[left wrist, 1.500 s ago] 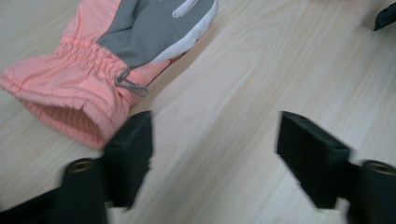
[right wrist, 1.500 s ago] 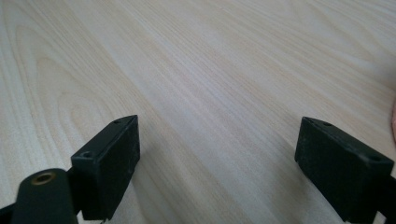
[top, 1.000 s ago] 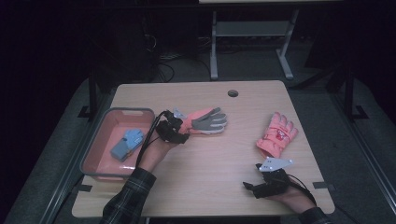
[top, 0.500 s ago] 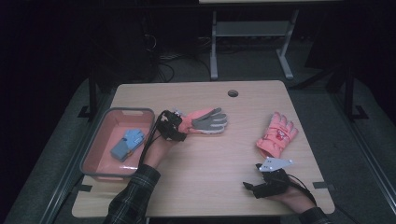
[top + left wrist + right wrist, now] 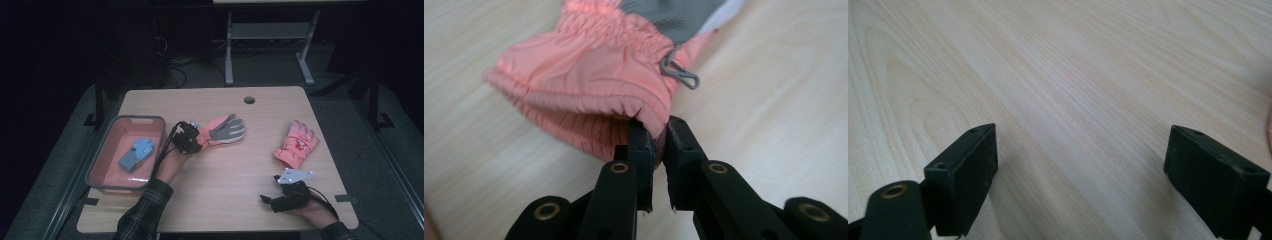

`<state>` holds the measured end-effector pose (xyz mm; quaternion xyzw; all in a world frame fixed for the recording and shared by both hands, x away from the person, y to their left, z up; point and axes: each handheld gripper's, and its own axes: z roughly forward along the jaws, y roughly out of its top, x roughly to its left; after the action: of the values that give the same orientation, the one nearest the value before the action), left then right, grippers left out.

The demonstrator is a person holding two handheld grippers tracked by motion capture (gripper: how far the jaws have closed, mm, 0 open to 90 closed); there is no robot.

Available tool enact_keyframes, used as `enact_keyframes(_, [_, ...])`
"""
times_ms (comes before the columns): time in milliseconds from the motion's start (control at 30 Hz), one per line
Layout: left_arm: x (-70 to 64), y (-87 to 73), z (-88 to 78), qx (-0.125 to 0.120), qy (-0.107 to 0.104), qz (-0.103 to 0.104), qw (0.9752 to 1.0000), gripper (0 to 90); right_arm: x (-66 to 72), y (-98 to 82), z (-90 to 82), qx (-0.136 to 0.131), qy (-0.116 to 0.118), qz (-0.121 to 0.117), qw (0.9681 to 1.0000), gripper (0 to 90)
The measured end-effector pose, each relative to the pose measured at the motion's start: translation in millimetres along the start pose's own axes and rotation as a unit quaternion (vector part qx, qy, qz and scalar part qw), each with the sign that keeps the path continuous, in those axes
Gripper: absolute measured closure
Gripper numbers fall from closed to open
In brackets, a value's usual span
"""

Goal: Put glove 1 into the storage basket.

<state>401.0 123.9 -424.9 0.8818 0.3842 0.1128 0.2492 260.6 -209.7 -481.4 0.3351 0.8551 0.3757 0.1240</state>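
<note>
In the left gripper view the pink glove is running off the top edge, so its fingers are going unseen. The cuff's rim is disappearing between the closed jaws. In the bin near the table's left edge, a blue item is staying too small to identify.

wooden table | cable hole near far edge | grey frame behind
</note>
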Motion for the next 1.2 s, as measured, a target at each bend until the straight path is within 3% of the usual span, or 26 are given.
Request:
enact_keyframes(200, [-20.8, -4.8, -4.3, -0.004, -0.037, 0.018, 0.9992, 82.1, 0.0, 0.0, 0.0, 0.0, 0.0, 0.0, 1.0, 13.8])
enact_keyframes(500, [-59.5, -18.0, -11.4, -0.006, -0.094, 0.046, 0.9945, 81.3, 0.2, -0.1, -0.1, 0.0, 0.0, 0.0, 1.0, 13.9])
enact_keyframes(567, [-65.5, -20.8, -13.4, 0.0, -0.109, 0.057, 0.9924, 78.8, 0.1, -0.2, -0.2, 0.0, 0.0, -0.002, 1.0, 13.8])
enact_keyframes(633, [-68.5, -21.0, -17.7, 0.0, -0.117, 0.065, 0.9911, 68.6, -0.2, -0.2, -0.1, -0.001, 0.0, -0.003, 1.0, 13.8])
enact_keyframes(733, [-65.0, -16.7, -29.2, -0.018, -0.12, 0.06, 0.9908, 66.1, 0.1, -0.2, -0.2, 0.0, 0.0, -0.002, 1.0, 13.8])
enact_keyframes(833, [-54.6, -8.7, -40.7, -0.042, -0.108, 0.054, 0.9918, 77.8, 0.2, -0.1, -0.2, 0.0, 0.001, -0.001, 1.0, 13.8])
enact_keyframes(900, [-40.7, 1.9, -41.5, -0.057, -0.087, 0.048, 0.9935, 81.9, 0.5, -0.1, -0.1, 0.0, 0.001, 0.0, 1.0, 13.8])
enact_keyframes(1000, [-26.7, 15.1, -32.5, -0.059, -0.064, 0.045, 0.9952, 82.7, 0.2, -0.1, -0.2, 0.0, 0.0, -0.001, 1.0, 13.8])
enact_keyframes(1100, [-16.3, 25.7, -16.7, -0.053, -0.056, 0.039, 0.9963, 82.4, 0.4, -0.1, -0.1, 0.0, 0.001, 0.001, 1.0, 13.8])
enact_keyframes(1200, [-10.5, 31.5, 3.0, -0.029, -0.054, 0.039, 0.9973, 81.1, 0.6, -0.1, -0.1, -0.001, 0.001, 0.002, 1.0, 13.8])
